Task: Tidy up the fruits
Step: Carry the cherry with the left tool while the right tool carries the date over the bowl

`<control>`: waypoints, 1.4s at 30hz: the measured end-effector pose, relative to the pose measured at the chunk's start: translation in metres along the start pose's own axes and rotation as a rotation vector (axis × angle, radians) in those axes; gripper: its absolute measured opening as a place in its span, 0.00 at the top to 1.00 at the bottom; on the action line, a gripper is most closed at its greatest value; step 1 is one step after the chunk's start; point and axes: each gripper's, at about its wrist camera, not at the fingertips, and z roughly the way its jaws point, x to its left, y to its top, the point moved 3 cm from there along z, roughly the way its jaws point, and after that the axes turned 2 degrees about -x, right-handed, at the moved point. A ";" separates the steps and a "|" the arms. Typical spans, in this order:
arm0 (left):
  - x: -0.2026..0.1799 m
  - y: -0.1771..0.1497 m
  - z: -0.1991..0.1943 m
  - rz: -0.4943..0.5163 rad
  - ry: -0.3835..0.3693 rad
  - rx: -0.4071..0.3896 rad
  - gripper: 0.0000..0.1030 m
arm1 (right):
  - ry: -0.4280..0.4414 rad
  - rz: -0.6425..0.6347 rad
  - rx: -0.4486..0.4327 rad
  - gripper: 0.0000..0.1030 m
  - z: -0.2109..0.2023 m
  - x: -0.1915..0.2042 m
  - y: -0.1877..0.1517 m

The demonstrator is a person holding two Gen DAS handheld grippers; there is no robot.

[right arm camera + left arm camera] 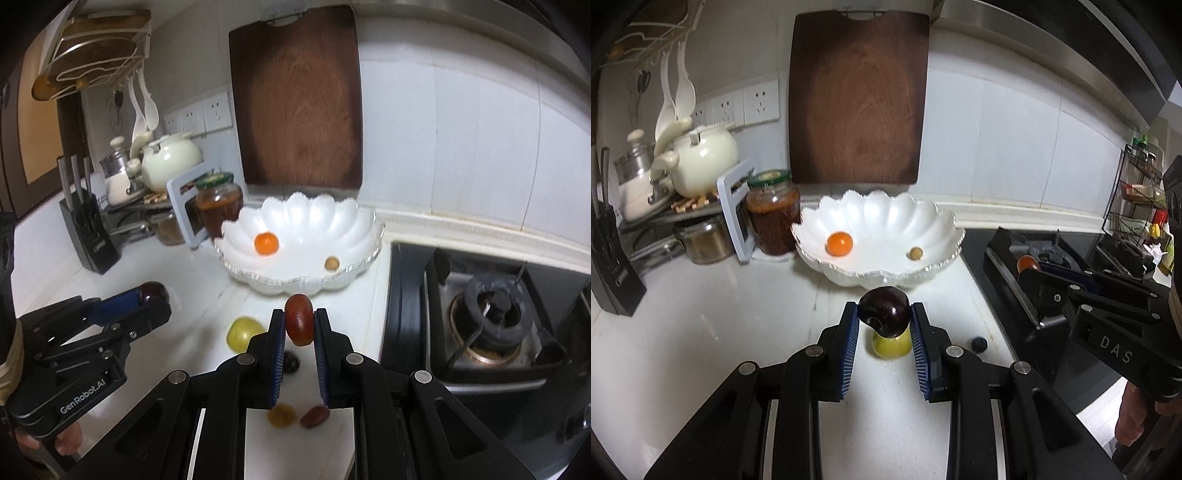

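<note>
Fruits lay partly in, partly outside the white scalloped ceramic bowl [875, 225], which stood on the white countertop [701, 325] in front of a dark wooden cutting board [858, 96] leaning against the tiled wall. Inside the bowl were a small round orange citrus [839, 243] on the left and a small tan round fruit [915, 253] on the right, well apart from each other. The left gripper [884, 314] was clenched on a dark purple plum [884, 311], its blue ribbed pads pressing both sides, held above the counter just short of the bowl's rim. Below it on the counter sat a yellow-green round fruit [892, 345], and a small dark berry [978, 343] lay near it to the right. The right gripper [299, 321] was clamped on a reddish-brown oval fruit [299, 319], also raised near the bowl's front edge. Under that gripper, in the right wrist view, lay a small dark fruit [291, 362], a yellowish wrinkled fruit [281, 415] and a reddish oval fruit [314, 416] on the counter. A glass jar with a green lid [772, 214] stood just left of the bowl, and a black gas stove [491, 314] sat to the right
</note>
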 end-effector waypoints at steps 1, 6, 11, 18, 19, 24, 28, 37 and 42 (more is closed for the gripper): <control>0.000 0.003 -0.001 0.003 0.002 -0.009 0.72 | -0.001 -0.003 -0.008 0.84 0.000 0.000 0.003; 0.002 0.020 -0.003 0.020 0.015 -0.060 0.72 | -0.006 -0.012 -0.048 0.84 0.003 -0.001 0.021; 0.005 0.036 0.002 0.027 0.016 -0.088 0.72 | -0.004 -0.023 -0.073 0.84 0.012 -0.001 0.038; 0.007 0.054 0.020 0.026 0.004 -0.095 0.72 | -0.007 -0.009 -0.072 0.84 0.032 -0.007 0.053; 0.007 0.057 0.023 0.026 0.004 -0.096 0.73 | -0.007 -0.005 -0.067 0.84 0.035 -0.008 0.055; 0.009 0.071 0.041 0.029 0.006 -0.098 0.72 | -0.017 -0.001 -0.052 0.84 0.055 -0.016 0.066; 0.011 0.082 0.059 0.029 0.004 -0.081 0.72 | -0.041 -0.003 -0.053 0.84 0.069 -0.024 0.078; 0.018 0.105 0.109 0.034 0.009 -0.037 0.72 | -0.062 -0.029 -0.032 0.84 0.107 -0.036 0.107; 0.023 0.115 0.136 0.046 0.027 -0.013 0.73 | -0.063 -0.033 0.008 0.84 0.135 -0.043 0.116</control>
